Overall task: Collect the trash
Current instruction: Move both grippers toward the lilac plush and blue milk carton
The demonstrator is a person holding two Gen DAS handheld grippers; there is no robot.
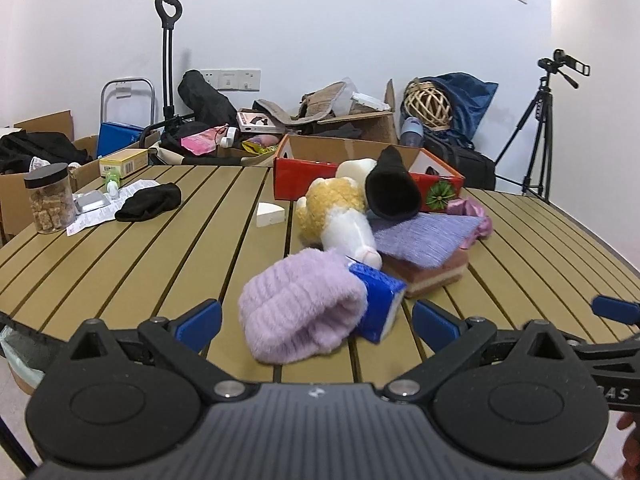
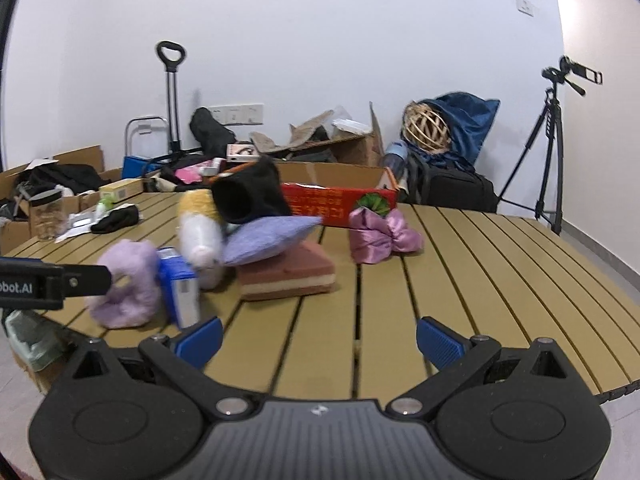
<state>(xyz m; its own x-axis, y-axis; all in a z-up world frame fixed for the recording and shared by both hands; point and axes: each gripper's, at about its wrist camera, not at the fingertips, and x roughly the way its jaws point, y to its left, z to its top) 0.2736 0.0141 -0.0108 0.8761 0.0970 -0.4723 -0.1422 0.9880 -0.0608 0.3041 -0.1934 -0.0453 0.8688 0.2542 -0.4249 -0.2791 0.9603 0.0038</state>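
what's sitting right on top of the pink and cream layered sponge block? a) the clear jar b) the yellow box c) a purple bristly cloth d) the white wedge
c: the purple bristly cloth lies across the top of the sponge block; the right wrist view shows the same, while the jar, white wedge and yellow box sit apart, farther left on the table.

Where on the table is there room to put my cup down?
Free: the slats right of the pink satin bundle, and the strip between the black sock and the purple fuzzy cloth. Crowded: around the plush toy and sponge.
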